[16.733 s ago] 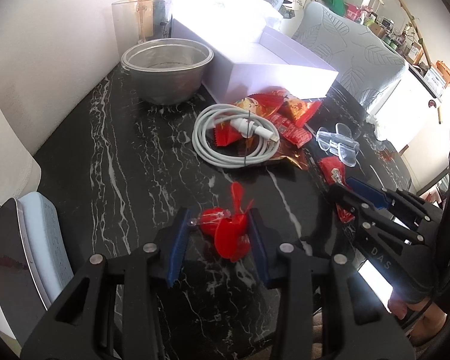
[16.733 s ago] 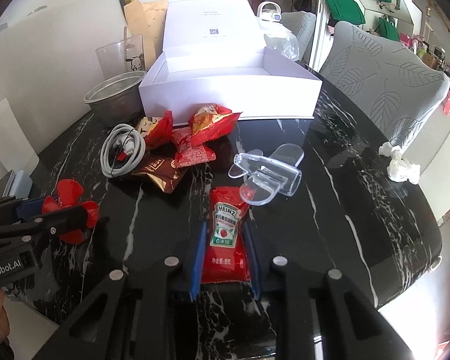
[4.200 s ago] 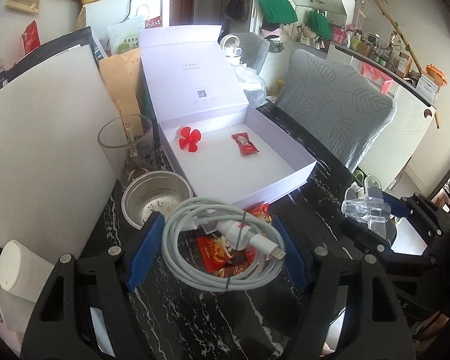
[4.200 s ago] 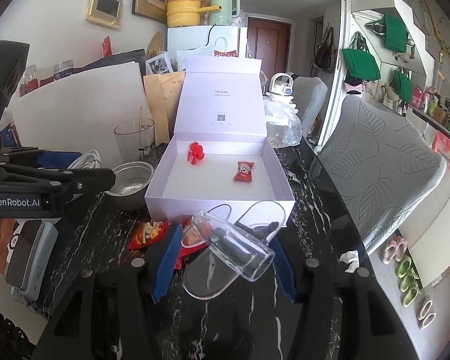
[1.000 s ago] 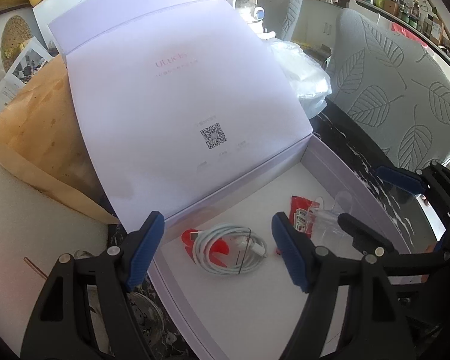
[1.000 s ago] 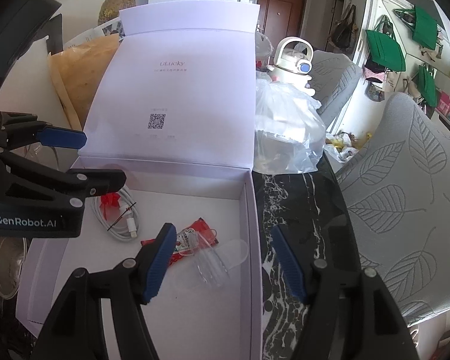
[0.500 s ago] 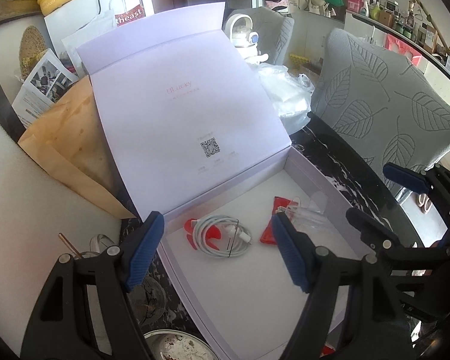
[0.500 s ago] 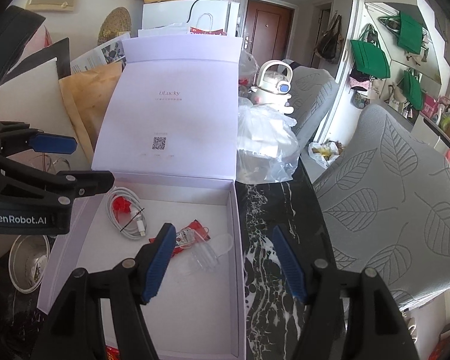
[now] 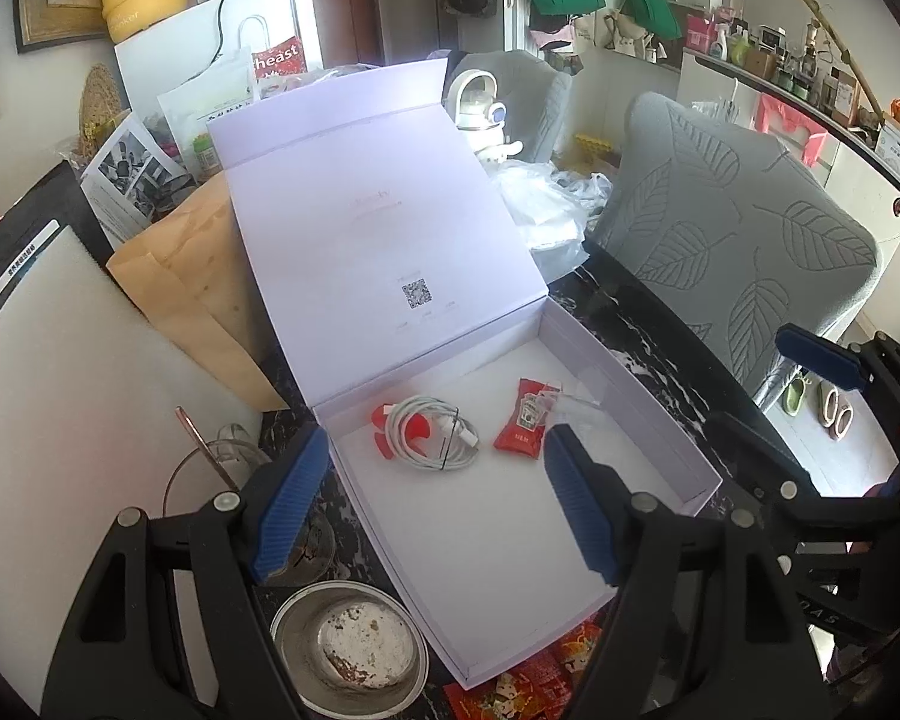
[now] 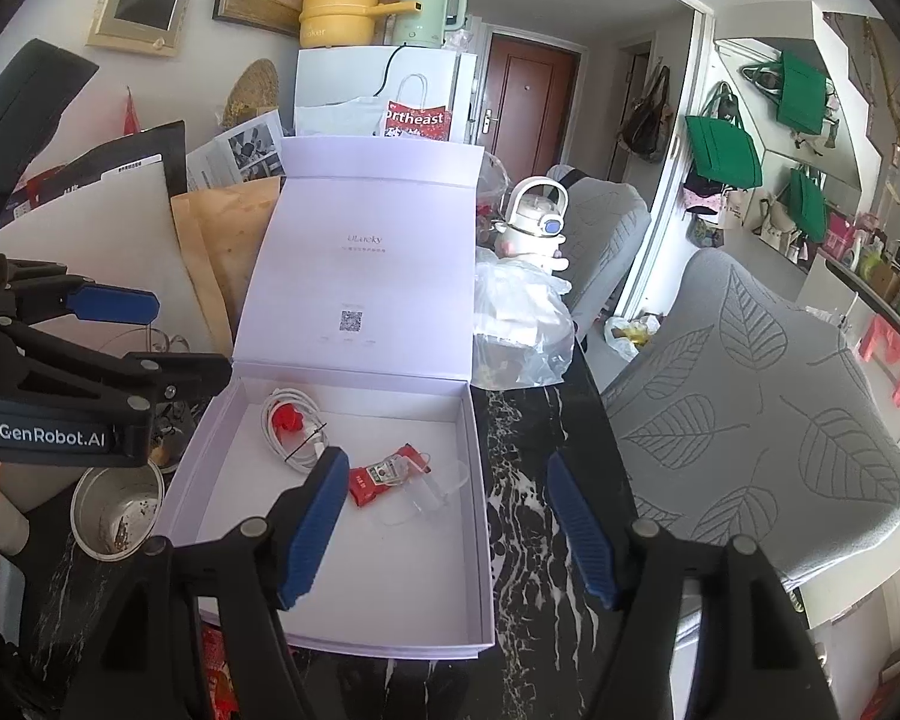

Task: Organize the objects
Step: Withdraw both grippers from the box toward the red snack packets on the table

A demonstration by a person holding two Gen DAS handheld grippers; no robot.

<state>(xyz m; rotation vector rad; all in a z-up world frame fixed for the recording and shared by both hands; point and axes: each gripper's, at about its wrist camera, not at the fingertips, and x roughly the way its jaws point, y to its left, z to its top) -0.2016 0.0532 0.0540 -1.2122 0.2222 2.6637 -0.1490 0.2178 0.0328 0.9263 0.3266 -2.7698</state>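
Observation:
An open white box (image 9: 648, 414) (image 10: 480, 516) stands on the black marble table with its lid upright. Inside lie a coiled white cable (image 9: 432, 432) (image 10: 291, 426) over a red toy propeller (image 9: 417, 427) (image 10: 286, 420), a red ketchup packet (image 9: 519, 426) (image 10: 378, 477) and a clear plastic scoop (image 9: 570, 399) (image 10: 426, 489). My left gripper (image 9: 432, 504) (image 10: 120, 330) is open and empty above the box's near-left part. My right gripper (image 10: 444, 528) (image 9: 810, 384) is open and empty above the box's right wall.
A steel bowl (image 9: 348, 648) (image 10: 114, 510) and a glass cup (image 9: 222, 468) stand left of the box. Red snack packets (image 9: 528, 678) (image 10: 216, 666) lie at its front. Brown envelopes (image 9: 192, 294), a white plastic bag (image 10: 516, 330) and grey chairs (image 10: 744, 396) surround the table.
Both grippers have pulled back and up from the box, so it looks smaller and farther. The cable and scoop they carried earlier now lie in the box.

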